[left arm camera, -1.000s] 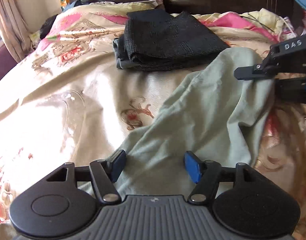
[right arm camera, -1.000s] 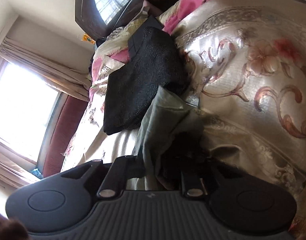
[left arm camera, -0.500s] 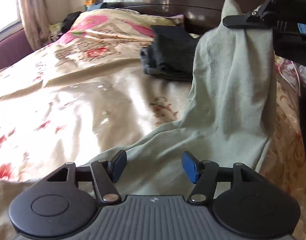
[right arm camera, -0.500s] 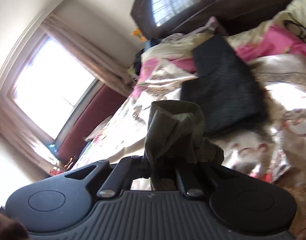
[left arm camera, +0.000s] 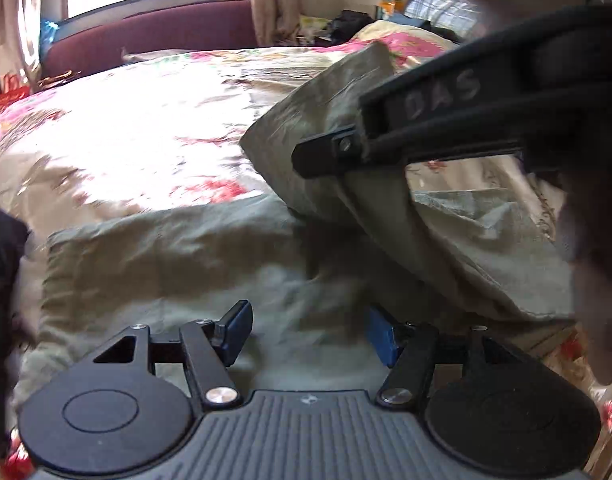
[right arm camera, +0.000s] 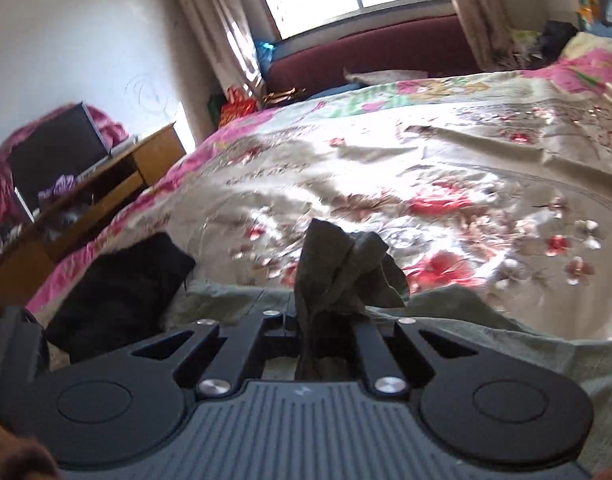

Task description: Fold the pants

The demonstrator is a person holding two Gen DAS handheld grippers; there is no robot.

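- Left claw [left arm camera: 304, 334] sits nearest, blue pads [left arm camera: 236, 330] spread apart with nothing between them, low over the flat part of the pants [left arm camera: 178, 264].
- Pants: grey-green, spread on the bed [left arm camera: 138, 128], one end lifted.
- Right claw [right arm camera: 326, 320] clamps a bunched wad of that end, jaws closed on it.
- Fabric judged light, soft, limp; it drapes and creases freely. Best hold: hem or waistband edge, not mid-panel.
- Dark folded garment [right arm camera: 122, 292] lies beside, further left.
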